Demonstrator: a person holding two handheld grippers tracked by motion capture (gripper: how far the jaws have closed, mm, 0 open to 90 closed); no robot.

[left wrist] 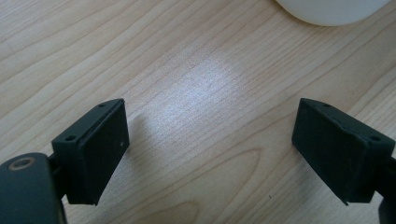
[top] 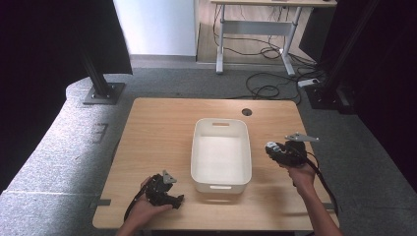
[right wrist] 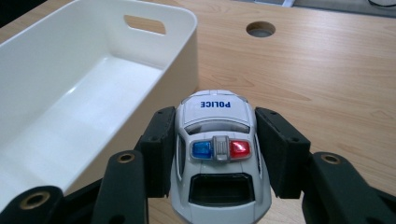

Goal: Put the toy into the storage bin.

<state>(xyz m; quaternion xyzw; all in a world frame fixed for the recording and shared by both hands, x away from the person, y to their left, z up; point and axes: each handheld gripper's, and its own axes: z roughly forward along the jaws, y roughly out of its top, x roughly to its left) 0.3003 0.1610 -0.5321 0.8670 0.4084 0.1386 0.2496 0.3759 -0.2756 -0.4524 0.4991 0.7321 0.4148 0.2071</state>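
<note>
Left gripper (top: 178,200), fingers spread over bare light-wood bench (top: 162,128), near the front edge. Centre: empty white plastic tub (top: 197,147). Right gripper (right wrist: 215,149) pinches a white toy police car (right wrist: 217,154), apparently just above the bench beside the tub.

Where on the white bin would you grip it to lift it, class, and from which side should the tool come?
Grip the white bin at a handle cutout in its short end walls, near or far. The near one faces the left tool, which is open over bare table. Come from above, one jaw through the slot; the thin upright wall suits a pinch.
</note>
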